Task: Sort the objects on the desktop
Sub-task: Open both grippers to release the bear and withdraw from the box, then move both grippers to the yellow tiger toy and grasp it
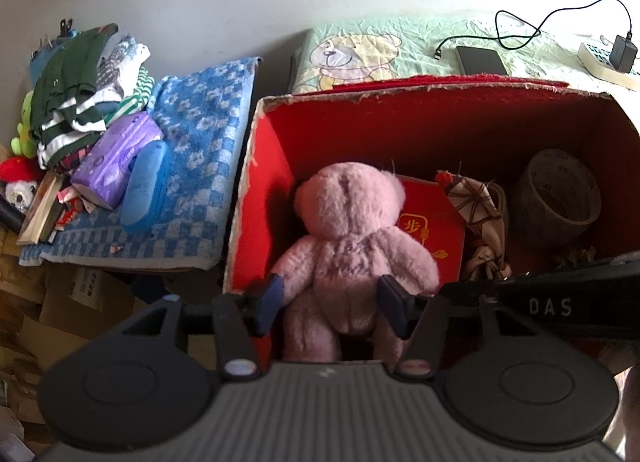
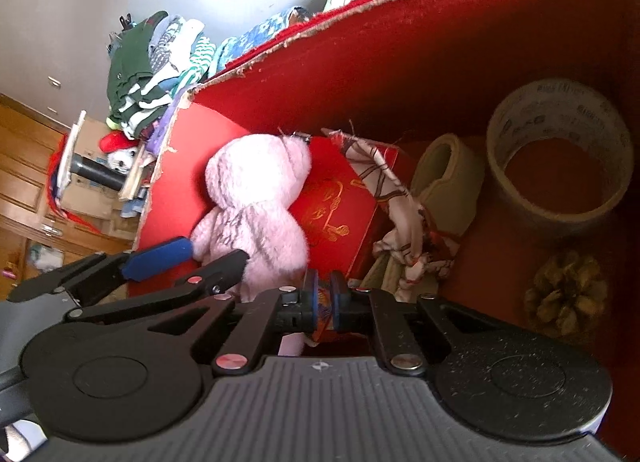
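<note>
A pink teddy bear (image 1: 344,229) stands upright, back to the camera, inside an open red box (image 1: 440,121). My left gripper (image 1: 332,298) holds it at the waist, with one pad against each side, the jaws spread wide. In the right wrist view the same bear (image 2: 256,197) sits between the left gripper's (image 2: 218,254) fingers. My right gripper (image 2: 325,298) is low in the box, shut on a small red-and-orange patterned item (image 2: 323,322). Its black body (image 1: 560,302) crosses the right of the left wrist view.
The box also holds a red packet with gold print (image 2: 336,205), a patterned cloth (image 2: 400,197), a big tape roll (image 2: 560,157), a beige roll (image 2: 444,169) and a pine cone (image 2: 568,294). Left of the box lie a blue checked towel (image 1: 200,141), a purple pack (image 1: 120,157) and piled clothes (image 1: 80,81).
</note>
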The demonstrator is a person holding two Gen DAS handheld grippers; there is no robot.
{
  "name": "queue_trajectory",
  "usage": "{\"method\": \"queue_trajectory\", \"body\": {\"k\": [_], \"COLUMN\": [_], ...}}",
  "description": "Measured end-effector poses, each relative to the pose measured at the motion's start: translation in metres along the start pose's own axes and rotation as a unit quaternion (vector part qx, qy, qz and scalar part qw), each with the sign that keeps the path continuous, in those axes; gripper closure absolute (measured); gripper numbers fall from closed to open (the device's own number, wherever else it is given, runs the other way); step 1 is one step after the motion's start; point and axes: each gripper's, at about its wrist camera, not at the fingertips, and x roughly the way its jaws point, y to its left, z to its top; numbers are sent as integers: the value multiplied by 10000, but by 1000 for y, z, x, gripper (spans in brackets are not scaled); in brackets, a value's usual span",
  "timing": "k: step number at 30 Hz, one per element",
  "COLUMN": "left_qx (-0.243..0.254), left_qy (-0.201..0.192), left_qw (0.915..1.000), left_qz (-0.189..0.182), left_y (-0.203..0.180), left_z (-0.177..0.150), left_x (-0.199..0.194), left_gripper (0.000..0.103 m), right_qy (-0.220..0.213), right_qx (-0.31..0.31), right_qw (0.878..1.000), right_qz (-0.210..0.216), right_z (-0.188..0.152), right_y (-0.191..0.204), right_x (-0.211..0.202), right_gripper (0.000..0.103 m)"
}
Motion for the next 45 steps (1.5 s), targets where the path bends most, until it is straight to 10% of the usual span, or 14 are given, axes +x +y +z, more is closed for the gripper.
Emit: {"method": "queue_trajectory", "body": {"k": [18,33,45], "left_qx": [346,100,-34], "left_qy": [105,-87,-565], "left_qw": [9989,9980,9978], "left_qz": [312,614,-337], "left_y": [-17,-30,-104], "left_z": [-1,-13,-3], "left_x": [-2,-36,-81], "left_gripper": [31,18,17], "right_qy": [-852,-1503,-2174], "right_qx": [-98,-81,90], "right_qw": [9950,9884,9747], "right_qz": [-505,209,510], "right_z": [-18,-44,-64], "right_y": [-9,-26,-85], "right_x": [-39,-85,-156], "right_gripper": [83,82,82]}}
